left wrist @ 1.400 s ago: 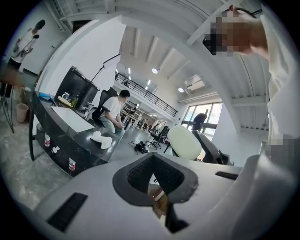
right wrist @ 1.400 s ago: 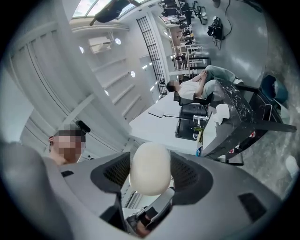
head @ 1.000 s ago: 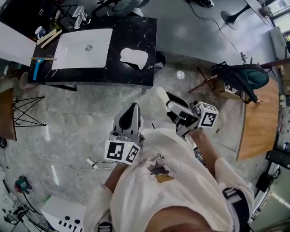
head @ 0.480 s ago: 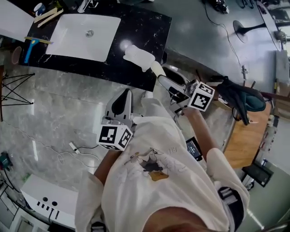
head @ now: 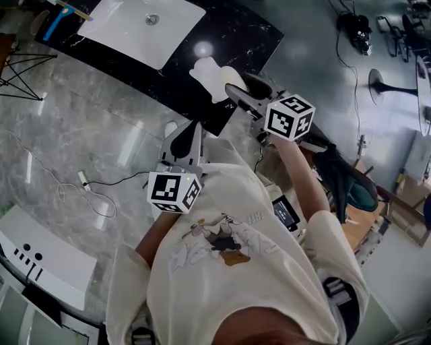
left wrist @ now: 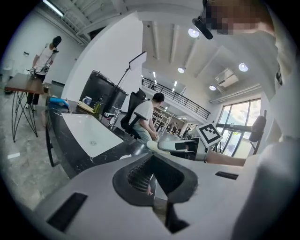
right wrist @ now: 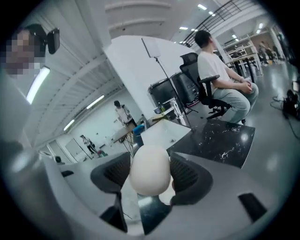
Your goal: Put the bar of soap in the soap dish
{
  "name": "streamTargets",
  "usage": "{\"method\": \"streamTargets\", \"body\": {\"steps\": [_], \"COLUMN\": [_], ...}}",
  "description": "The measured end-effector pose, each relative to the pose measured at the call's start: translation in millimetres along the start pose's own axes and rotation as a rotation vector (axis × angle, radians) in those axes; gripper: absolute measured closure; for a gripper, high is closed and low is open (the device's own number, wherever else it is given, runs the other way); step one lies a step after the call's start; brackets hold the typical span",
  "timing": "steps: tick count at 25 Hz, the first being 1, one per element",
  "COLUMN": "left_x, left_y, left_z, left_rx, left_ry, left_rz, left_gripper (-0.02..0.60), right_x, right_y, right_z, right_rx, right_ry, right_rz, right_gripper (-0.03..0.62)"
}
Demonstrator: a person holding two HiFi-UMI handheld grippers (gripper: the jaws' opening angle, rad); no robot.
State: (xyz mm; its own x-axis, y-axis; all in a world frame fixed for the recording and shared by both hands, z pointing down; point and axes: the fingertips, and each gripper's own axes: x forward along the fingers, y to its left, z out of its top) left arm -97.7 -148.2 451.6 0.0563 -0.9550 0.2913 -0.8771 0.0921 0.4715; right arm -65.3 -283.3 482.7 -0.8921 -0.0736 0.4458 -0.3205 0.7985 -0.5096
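Note:
My right gripper [head: 234,89] is shut on the cream bar of soap [head: 229,79], and in the head view it reaches over the near edge of the black counter [head: 242,34]. The white soap dish [head: 204,71] lies on that counter, right beside the soap; I cannot tell whether they touch. In the right gripper view the soap [right wrist: 149,169] fills the space between the jaws. The left gripper [head: 187,138] stays low near my body, jaws together with nothing in them. The left gripper view shows the right gripper [left wrist: 161,146] holding the soap [left wrist: 155,146].
A white sink [head: 148,20] is set in the counter, with a blue-handled tool [head: 52,23] at its left end. On the floor lie a cable [head: 87,183], a white box [head: 40,259] and a dark bag [head: 350,185]. A person [right wrist: 220,79] sits behind the counter.
The right gripper has carried the soap forward from in front of my chest to the counter edge beside the soap dish. The left gripper has stayed near my body.

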Motion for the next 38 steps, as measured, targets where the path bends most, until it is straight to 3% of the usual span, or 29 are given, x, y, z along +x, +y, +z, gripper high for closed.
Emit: {"method": "streamTargets", "body": {"steps": [7,8,9,11,14,17,23,26,32,35,38], "left_x": [-2.3,-4.2,-5.8,-7.1,-9.9,-13.9,-9.3,-2.4,6.6,10.1,11.2], "left_y": [8.5,10.0,11.6,14.0,16.5,24.4,23.9,11.7,-7.2,-17.1,-27.6], "left_z": [0.7,0.2,-0.3,-2.0,-5.4,-2.5,-3.4,0.8,9.4,14.0,19.5], "left_rx": [-0.018,-0.022,-0.026,-0.039,-0.058,-0.061,-0.046,0.002,0.060,0.083,0.098], "left_ry": [-0.047,-0.053,-0.060,-0.070,-0.076,-0.084,-0.052,-0.047,-0.033,-0.031,-0.029], "left_rz": [0.087,0.094,0.100,0.110,0.124,0.142,0.122,0.091,0.039,0.018,-0.007], "left_gripper": [0.577,0.577,0.577,0.577,0.577,0.577,0.577,0.577,0.577,0.577,0.577], "right_x": [58.3,63.1,66.7,74.9,84.4,70.5,24.1,7.7,-37.0,-62.0,-85.1], "right_y": [-33.6,-39.1,-45.3,-53.7,-54.3,-52.9,-56.1,-54.0,-9.4,12.3,29.0], "right_z": [-40.9,-42.5,-41.4,-40.0,-56.4,-45.1,-15.8,-11.0,6.7,15.9,19.5], "right_rx": [-0.313,-0.346,-0.387,-0.470,-0.479,-0.464,-0.321,-0.248,-0.217,-0.256,-0.260], "right_ry": [0.318,0.330,0.334,0.351,0.397,0.331,0.172,0.093,-0.115,-0.194,-0.265], "right_rz": [-0.154,-0.196,-0.251,-0.331,-0.321,-0.341,-0.326,-0.265,-0.144,-0.141,-0.166], "right_gripper": [0.328,0.386,0.576,0.589,0.589,0.589,0.581,0.490,0.425,0.434,0.488]}}
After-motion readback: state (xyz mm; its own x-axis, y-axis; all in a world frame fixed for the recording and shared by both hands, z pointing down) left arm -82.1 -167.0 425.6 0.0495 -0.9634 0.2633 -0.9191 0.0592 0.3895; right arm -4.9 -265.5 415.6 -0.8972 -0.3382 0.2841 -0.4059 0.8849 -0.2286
